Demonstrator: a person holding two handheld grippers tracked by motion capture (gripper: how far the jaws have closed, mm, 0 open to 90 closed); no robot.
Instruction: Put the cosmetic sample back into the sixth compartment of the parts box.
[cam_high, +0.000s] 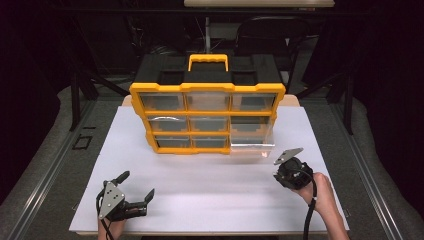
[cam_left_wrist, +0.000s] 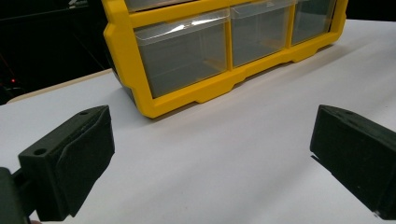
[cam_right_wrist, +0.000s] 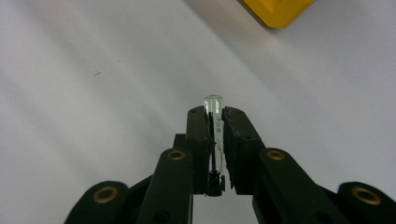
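Observation:
A yellow and black organizer (cam_high: 207, 90) with clear drawers stands at the back of the white board (cam_high: 210, 200). One clear drawer (cam_high: 252, 145) at its lower right is pulled out toward me. My right gripper (cam_high: 288, 172) hovers just in front of that drawer, to its right. In the right gripper view the right gripper (cam_right_wrist: 215, 116) is shut on a small clear glass tube (cam_right_wrist: 213, 103) whose rounded tip pokes out past the jaws. My left gripper (cam_high: 136, 185) rests low at the front left, open. Its view shows the left gripper (cam_left_wrist: 210, 154) empty, facing the organizer (cam_left_wrist: 187, 88).
The white board's front edge (cam_high: 200, 232) is close to both hands. A yellow corner of the organizer (cam_right_wrist: 280, 11) shows at the top of the right gripper view. Dark frame legs (cam_high: 75, 95) and a chair (cam_high: 270, 35) stand behind the table.

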